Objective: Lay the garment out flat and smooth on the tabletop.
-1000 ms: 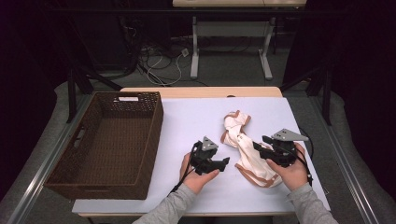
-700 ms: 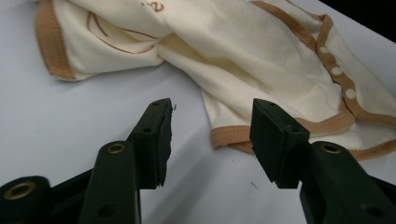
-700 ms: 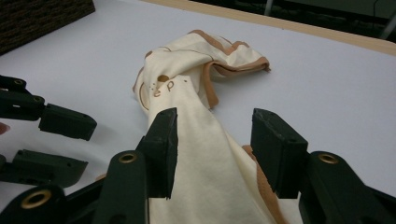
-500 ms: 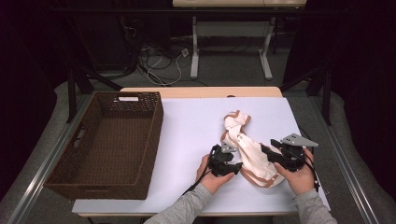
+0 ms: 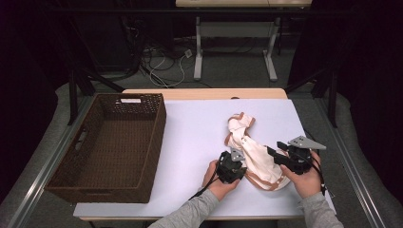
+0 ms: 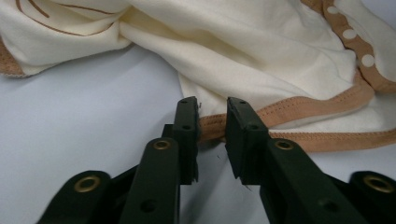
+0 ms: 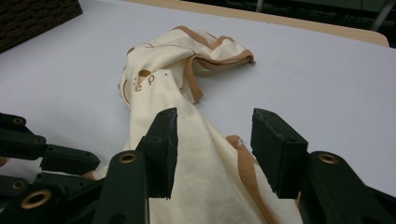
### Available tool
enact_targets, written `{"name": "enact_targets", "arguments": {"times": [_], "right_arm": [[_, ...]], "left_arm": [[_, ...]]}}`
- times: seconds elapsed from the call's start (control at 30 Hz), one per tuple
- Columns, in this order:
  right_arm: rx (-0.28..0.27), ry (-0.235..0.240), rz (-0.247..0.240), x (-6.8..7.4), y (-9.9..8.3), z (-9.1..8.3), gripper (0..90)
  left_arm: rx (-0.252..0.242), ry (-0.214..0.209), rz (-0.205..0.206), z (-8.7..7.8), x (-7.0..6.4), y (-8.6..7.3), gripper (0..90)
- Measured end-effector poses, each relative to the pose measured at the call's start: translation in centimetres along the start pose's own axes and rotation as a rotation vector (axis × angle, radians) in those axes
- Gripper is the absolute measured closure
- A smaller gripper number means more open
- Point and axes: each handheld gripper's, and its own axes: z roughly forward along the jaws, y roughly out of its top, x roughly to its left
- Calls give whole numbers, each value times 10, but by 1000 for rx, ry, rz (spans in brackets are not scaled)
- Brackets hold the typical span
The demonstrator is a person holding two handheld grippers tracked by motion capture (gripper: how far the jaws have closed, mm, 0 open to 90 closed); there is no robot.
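Left hand-held gripper [image 5: 236,164] sits low on the surface [image 5: 199,137], at the near-left edge of the cream garment [image 5: 254,154]. In the left gripper view its jaws stand narrow, w/ the garment's tan hem [image 6: 299,109] running into the small gap between them; the pads look about touching the trim but not clearly clamped, so I read it as narrow and not yet pinching. Left hand [image 5: 219,183] wraps the body from behind, grey sleeve [image 5: 185,216] entering from the bottom edge.

Right hand-held gripper [image 5: 274,154] is at the garment's near-right side, jaws wide apart. In the right gripper view the cloth [image 7: 187,140] passes between and under the two jaws, w/ a tan strip [image 7: 245,165] lying in the gap; neither pad presses it. Its grey three-cornered plate [image 5: 306,142] shows on top in the high view, right hand [image 5: 304,178] gripping below.

The garment lies crumpled on the right half of the surface, a long bundle running from the middle toward the near-right corner, cream w/ tan binding and a row of white snaps [image 6: 348,32] along one edge. Far end is bunched up w/ small tan lettering [image 7: 140,81] on it.

Brown wicker basket [image 5: 107,142] stands on the left part of the surface, well apart from the garment and both grippers. Cables [image 5: 161,66] lie on the floor beyond the far edge.
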Motion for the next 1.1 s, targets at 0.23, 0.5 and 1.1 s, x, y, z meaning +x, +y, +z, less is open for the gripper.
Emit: {"name": "enact_targets", "arguments": {"times": [0.23,0.5,1.1], "right_arm": [[-3,-5,12,-2,0,-1,513],[-9,-16,17,-5,-1,-2,513],[-11,-15,8,-2,0,-2,518]], "left_arm": [[20,-28,-11,-5,4,1,880],[-2,-31,-25,-23,11,-1,885],[4,54,-53,-84,51,-27,886]]}}
